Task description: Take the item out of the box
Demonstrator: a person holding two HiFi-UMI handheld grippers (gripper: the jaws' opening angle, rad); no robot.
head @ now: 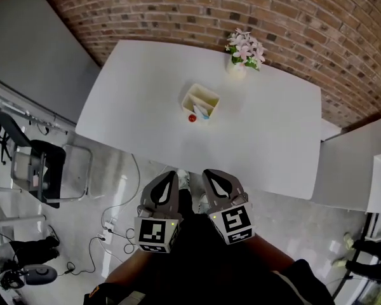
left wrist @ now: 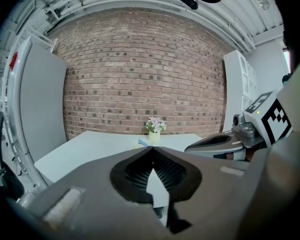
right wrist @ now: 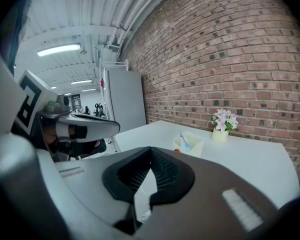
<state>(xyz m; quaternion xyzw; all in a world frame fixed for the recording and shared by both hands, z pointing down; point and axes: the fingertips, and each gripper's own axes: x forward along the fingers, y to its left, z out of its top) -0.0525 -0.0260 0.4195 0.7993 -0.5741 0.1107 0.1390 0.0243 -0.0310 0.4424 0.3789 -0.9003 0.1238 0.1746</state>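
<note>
A small cream box (head: 200,99) stands near the middle of the white table (head: 273,138), with a blue-and-white item (head: 202,111) sticking out of it. A small red thing (head: 192,117) lies on the table against the box's near side. Both grippers hang side by side close to the body, short of the table's front edge and far from the box. My left gripper (head: 172,174) is shut with nothing in it, and so is my right gripper (head: 210,173). The right gripper view shows the box (right wrist: 190,144) ahead, beyond the closed jaws.
A pot of pink flowers (head: 244,51) stands at the table's far edge by the brick wall. A chair (head: 51,170) and cables (head: 108,230) are on the floor to the left. Grey panels flank the table on both sides.
</note>
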